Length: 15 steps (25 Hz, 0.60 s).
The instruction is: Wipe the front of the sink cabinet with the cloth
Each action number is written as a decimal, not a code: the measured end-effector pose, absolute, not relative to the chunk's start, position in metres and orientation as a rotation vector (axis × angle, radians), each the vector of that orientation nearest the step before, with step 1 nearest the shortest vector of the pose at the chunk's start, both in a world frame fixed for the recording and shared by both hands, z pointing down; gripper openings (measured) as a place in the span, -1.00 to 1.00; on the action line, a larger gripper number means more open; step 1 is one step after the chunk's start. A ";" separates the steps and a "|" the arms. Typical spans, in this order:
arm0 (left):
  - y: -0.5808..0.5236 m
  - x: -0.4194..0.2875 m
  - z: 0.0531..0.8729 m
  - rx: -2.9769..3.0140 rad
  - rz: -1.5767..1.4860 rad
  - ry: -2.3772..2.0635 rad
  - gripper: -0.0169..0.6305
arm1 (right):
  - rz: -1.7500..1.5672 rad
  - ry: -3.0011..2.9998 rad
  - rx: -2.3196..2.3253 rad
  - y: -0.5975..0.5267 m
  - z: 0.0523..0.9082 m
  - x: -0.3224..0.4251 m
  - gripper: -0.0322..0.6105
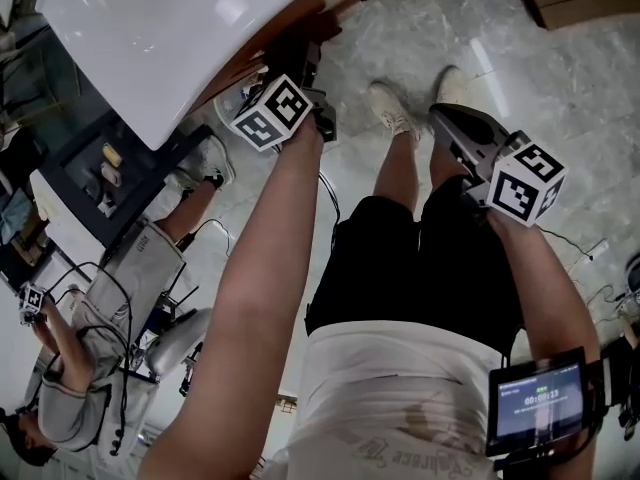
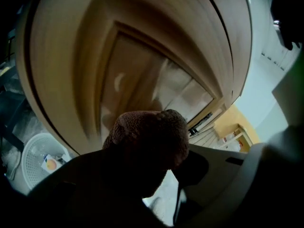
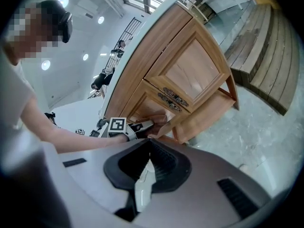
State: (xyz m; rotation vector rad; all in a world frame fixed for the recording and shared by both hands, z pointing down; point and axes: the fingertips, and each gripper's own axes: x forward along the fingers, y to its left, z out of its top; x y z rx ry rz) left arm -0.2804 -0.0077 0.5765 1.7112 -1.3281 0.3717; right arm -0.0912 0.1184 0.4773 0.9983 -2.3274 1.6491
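Head view: the left gripper (image 1: 303, 68) reaches under the glossy white sink top (image 1: 150, 28), close to the cabinet (image 1: 290, 33) of warm wood; the right gripper (image 1: 455, 128) hangs by the knee over the veined marble floor (image 1: 560, 68). Left gripper view: a nubbly, rounded knit cloth (image 2: 152, 132) is pinched in its jaws, right up at the recessed, framed panel front. Right gripper view: jaws closed together, nothing between.
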 end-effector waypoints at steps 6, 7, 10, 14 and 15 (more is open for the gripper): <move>-0.026 -0.227 0.579 1.848 0.472 -1.270 -0.49 | 1.592 -2.346 0.999 0.110 0.489 -0.067 -0.86; -0.030 -0.223 0.579 1.860 0.479 -1.267 -0.49 | 1.582 -2.349 0.998 0.108 0.490 -0.066 -0.86; -0.033 -0.214 0.585 1.849 0.497 -1.271 -0.49 | 1.578 -2.349 0.971 0.107 0.493 -0.061 -0.86; -0.035 -0.202 0.589 1.914 0.588 -1.256 -0.49 | 1.566 -2.338 0.939 0.101 0.498 -0.053 -0.86; -0.034 -0.199 0.589 1.939 0.607 -1.242 -0.49 | 1.560 -2.335 0.934 0.099 0.499 -0.053 -0.86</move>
